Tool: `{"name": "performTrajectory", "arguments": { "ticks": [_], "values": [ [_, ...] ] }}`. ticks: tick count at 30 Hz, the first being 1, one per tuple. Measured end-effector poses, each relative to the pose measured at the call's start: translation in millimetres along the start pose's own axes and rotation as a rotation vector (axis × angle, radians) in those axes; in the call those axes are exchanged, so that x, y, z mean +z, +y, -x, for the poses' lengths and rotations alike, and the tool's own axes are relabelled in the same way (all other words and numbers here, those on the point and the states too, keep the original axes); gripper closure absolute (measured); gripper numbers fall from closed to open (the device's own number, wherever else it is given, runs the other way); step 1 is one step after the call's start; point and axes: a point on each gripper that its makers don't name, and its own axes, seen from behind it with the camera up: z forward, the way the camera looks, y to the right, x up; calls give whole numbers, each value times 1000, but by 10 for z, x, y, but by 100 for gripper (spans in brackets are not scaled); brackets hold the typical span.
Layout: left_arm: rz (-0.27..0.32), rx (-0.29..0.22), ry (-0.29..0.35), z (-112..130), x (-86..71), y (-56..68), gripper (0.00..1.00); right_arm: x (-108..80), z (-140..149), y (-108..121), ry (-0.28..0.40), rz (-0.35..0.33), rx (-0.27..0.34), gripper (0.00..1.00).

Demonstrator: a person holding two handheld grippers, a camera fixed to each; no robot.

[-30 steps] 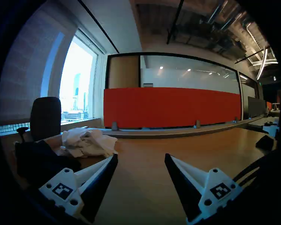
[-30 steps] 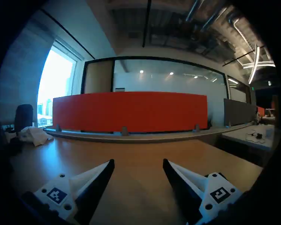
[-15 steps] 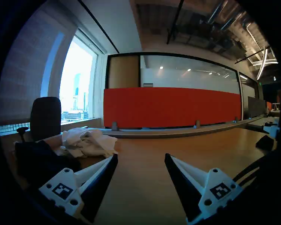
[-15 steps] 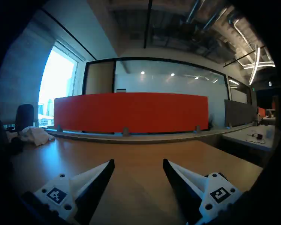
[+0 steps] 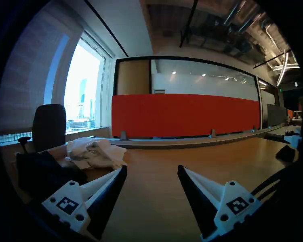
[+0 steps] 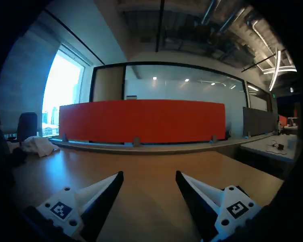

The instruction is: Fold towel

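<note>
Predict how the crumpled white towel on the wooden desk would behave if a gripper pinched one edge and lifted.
The towel lies in soft, irregular folds, so it is probably floppy and would drape when lifted. Being bunched, its layers may unfold unevenly. On the smooth desk it would likely slide if pushed.
</note>
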Motion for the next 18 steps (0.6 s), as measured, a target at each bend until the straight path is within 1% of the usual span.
{"name": "performTrajectory", "arguments": {
  "ticks": [18],
  "values": [
    [0,2,-1,-17,1,4,7,-1,-7,8,0,3,0,0]
  ]
}}
